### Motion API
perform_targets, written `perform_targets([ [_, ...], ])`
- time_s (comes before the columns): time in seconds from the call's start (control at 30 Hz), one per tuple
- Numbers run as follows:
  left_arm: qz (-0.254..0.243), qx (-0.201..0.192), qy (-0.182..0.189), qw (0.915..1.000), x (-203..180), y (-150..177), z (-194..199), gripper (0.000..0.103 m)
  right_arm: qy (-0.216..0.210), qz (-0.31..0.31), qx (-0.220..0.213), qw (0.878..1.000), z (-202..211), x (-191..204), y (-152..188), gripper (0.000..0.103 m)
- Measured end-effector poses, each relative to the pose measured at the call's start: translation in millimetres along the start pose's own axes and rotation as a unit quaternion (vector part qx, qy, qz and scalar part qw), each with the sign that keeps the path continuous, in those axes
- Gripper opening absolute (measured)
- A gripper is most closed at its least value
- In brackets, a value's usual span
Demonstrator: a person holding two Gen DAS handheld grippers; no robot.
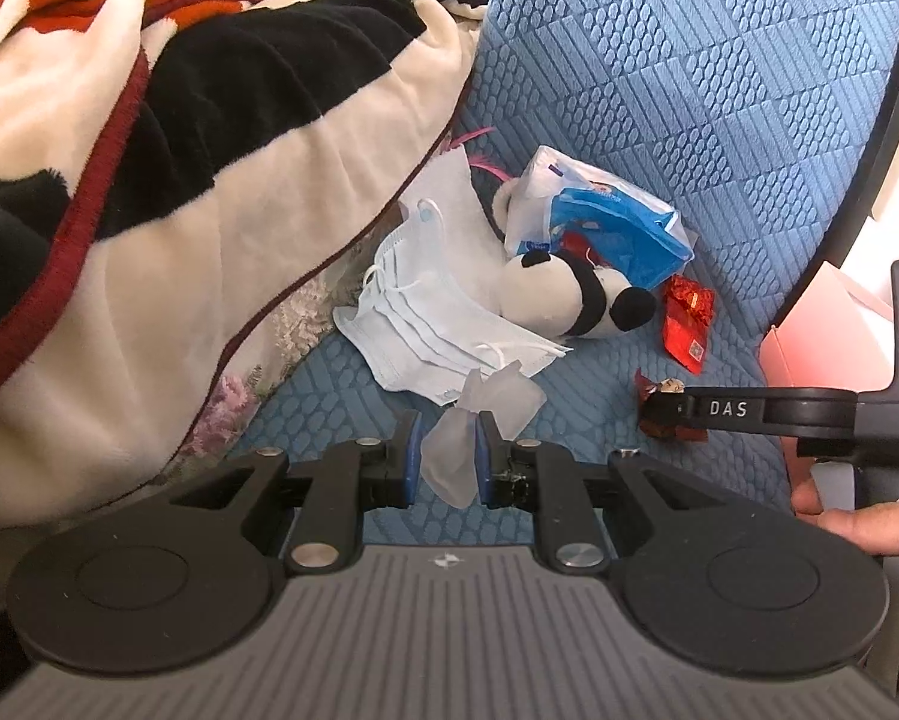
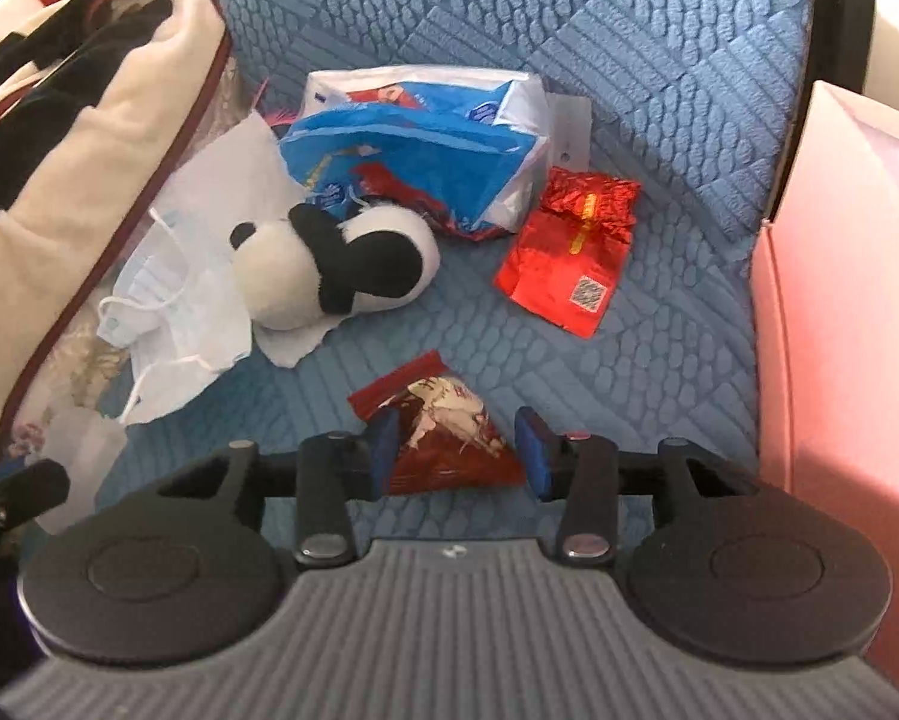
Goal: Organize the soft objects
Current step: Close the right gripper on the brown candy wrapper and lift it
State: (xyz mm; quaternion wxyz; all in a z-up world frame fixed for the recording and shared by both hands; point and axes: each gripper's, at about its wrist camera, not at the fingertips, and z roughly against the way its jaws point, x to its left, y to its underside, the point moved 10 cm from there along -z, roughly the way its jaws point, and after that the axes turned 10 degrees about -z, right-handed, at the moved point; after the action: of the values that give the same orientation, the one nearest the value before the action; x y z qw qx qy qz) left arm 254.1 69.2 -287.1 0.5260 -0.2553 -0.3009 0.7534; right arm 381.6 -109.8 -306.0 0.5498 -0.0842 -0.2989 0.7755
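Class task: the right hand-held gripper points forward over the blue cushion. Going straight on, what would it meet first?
The right hand-held gripper would first meet the dark red snack packet, which already lies between its open fingers. Beyond it comes bare blue cushion; depth there is hard to judge.

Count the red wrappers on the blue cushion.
2. One red foil packet lies flat right of the panda plush; one torn red wrapper sits between the open right tongs. Others may hide under the blue bag.
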Motion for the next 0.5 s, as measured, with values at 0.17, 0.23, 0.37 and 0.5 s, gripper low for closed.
perform_targets([
  [0.17,0.004,0.002,0.001,1.0000,-0.1,-0.2,-2.0,0.021,-0.007,0.002,0.015,1.000,-3.6,1.9,5.1,0.040],
  [0.23,0.004,0.002,0.003,1.0000,0.0,-0.5,-1.5,0.021,-0.014,0.014,0.024,1.000,-4.4,5.8,9.0,0.037],
  [0.37,0.003,-0.001,0.007,1.0000,-2.3,-1.8,2.9,0.021,-0.007,0.034,0.019,0.999,4.2,10.9,11.8,0.032],
  [0.5,-0.004,-0.008,0.014,0.9999,-7.9,-3.8,12.2,0.021,-0.002,0.023,0.012,1.000,21.1,4.6,13.5,0.032],
])
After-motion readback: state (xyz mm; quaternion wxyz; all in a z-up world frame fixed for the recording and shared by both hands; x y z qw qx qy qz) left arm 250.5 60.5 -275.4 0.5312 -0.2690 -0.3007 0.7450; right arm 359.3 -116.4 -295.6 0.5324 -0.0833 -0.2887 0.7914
